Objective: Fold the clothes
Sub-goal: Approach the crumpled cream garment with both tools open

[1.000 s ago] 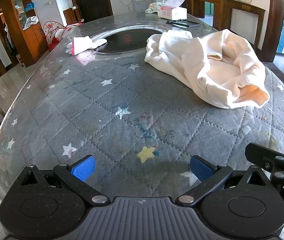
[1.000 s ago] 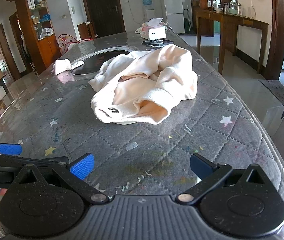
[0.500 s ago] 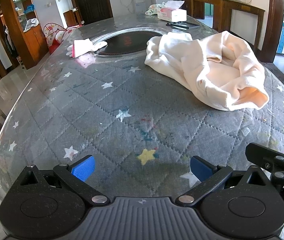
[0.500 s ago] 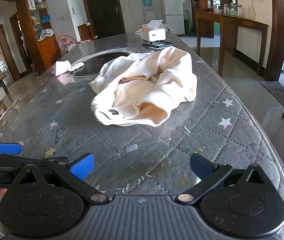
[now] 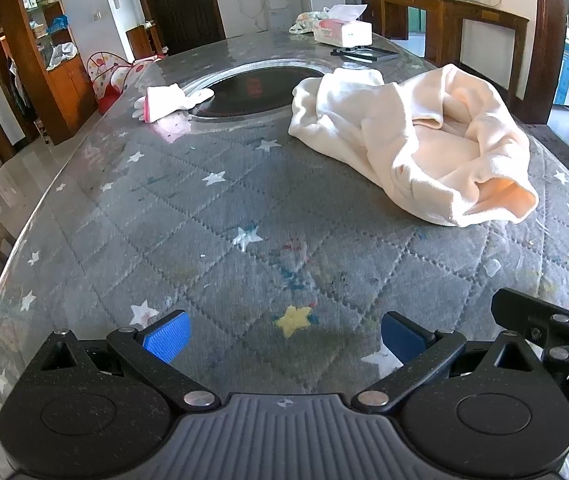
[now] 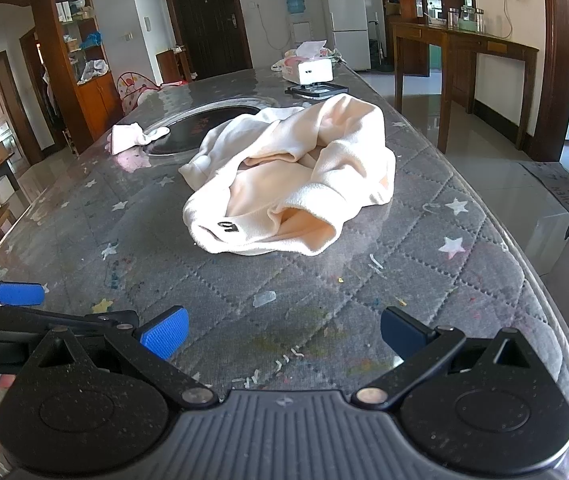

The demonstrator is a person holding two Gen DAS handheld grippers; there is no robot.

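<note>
Your left gripper [image 5: 284, 334] and right gripper [image 6: 282, 330] both sit released, blue ribbed pads spread wide with nothing between them, low over the near end of the table [image 5: 156, 216]. The table carries a grey quilted cover with a diamond stitch pattern and printed stars under a glossy transparent sheet. The cream garment [image 6: 284, 176] lies crumpled in a soft, fleecy heap ahead of both grippers, well apart from them, with one ribbed cuff opening toward you and a small dark tag near its front edge. A white glove [image 5: 168, 98] lies beside the dark round inset [image 5: 252, 90].
</note>
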